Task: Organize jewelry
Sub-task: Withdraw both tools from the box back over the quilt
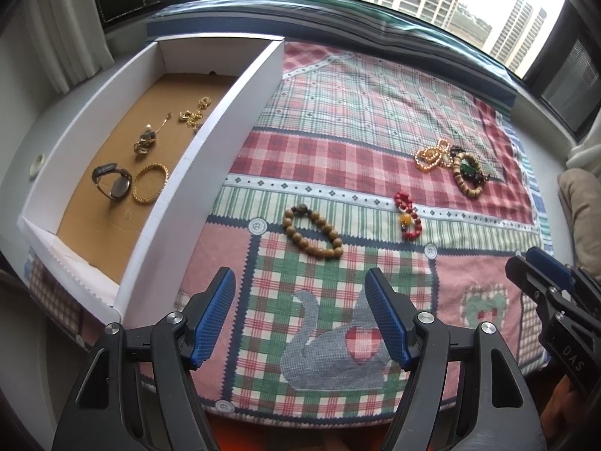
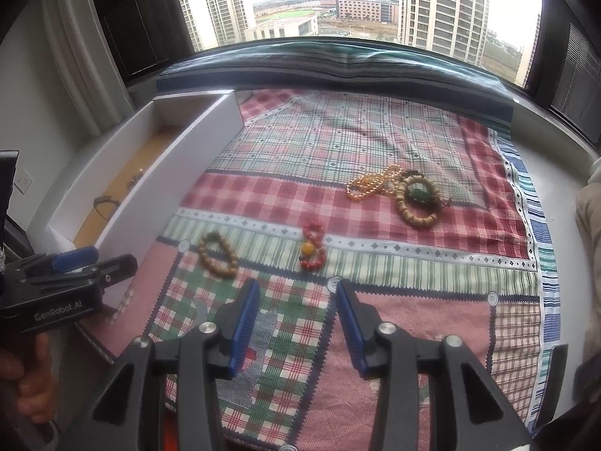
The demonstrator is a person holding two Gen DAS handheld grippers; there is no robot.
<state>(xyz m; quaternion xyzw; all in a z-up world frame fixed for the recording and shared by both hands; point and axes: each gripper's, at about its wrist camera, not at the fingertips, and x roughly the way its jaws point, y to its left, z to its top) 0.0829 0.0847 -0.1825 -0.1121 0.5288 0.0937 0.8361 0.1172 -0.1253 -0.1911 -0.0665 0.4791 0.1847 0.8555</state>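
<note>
A white box (image 1: pixel 240 86) with a brown floor sits at the left and holds a watch (image 1: pixel 112 184), a gold bangle (image 1: pixel 149 183) and small gold pieces (image 1: pixel 193 112). On the patchwork cloth lie a brown bead bracelet (image 1: pixel 313 232), a red bead bracelet (image 1: pixel 407 215), an amber bead strand (image 1: pixel 432 154) and a tan bead bracelet (image 1: pixel 465 176) around a green piece. My left gripper (image 1: pixel 300 282) is open and empty, just short of the brown bracelet. My right gripper (image 2: pixel 296 289) is open and empty, just short of the red bracelet (image 2: pixel 313 246).
The cloth (image 2: pixel 375 131) covers a ledge below a wide window (image 2: pixel 338 0). The box's long white wall (image 2: pixel 169 195) borders the cloth's left side. A beige cushion (image 1: pixel 582 203) lies at the far right. My left gripper shows at the left of the right wrist view (image 2: pixel 109 263).
</note>
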